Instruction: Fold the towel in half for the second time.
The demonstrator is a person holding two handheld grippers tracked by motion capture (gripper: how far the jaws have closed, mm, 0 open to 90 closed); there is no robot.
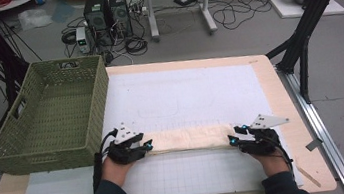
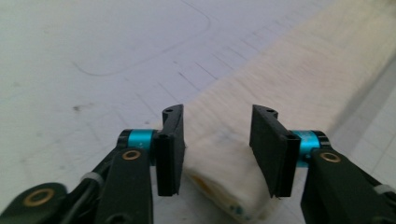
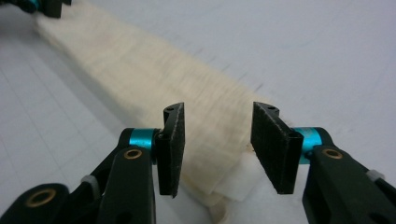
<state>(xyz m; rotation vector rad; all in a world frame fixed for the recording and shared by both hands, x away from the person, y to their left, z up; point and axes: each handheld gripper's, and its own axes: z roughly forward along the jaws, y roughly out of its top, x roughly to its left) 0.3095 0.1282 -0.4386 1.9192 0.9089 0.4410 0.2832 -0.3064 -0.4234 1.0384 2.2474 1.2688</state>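
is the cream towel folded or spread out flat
Folded. The towel lies as a long narrow strip across the mat, and in the left gripper view its end shows stacked layers.

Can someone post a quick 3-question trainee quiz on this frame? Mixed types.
1. True or false: the left tool is clamped tight on the folded cream cloth.
2. Multiple choice: the green wicker basket stands at the table's A) far right corner, B) left side, C) centre on the white mat.
3. Short answer: which part of the cloth lies between the pads of the right tool?

Key:
1. False. The jaws stand apart around the cloth's end, with a gap at the right pad.
2. B.
3. Its end, the one opposite the left tool; the pads stand clear of it.
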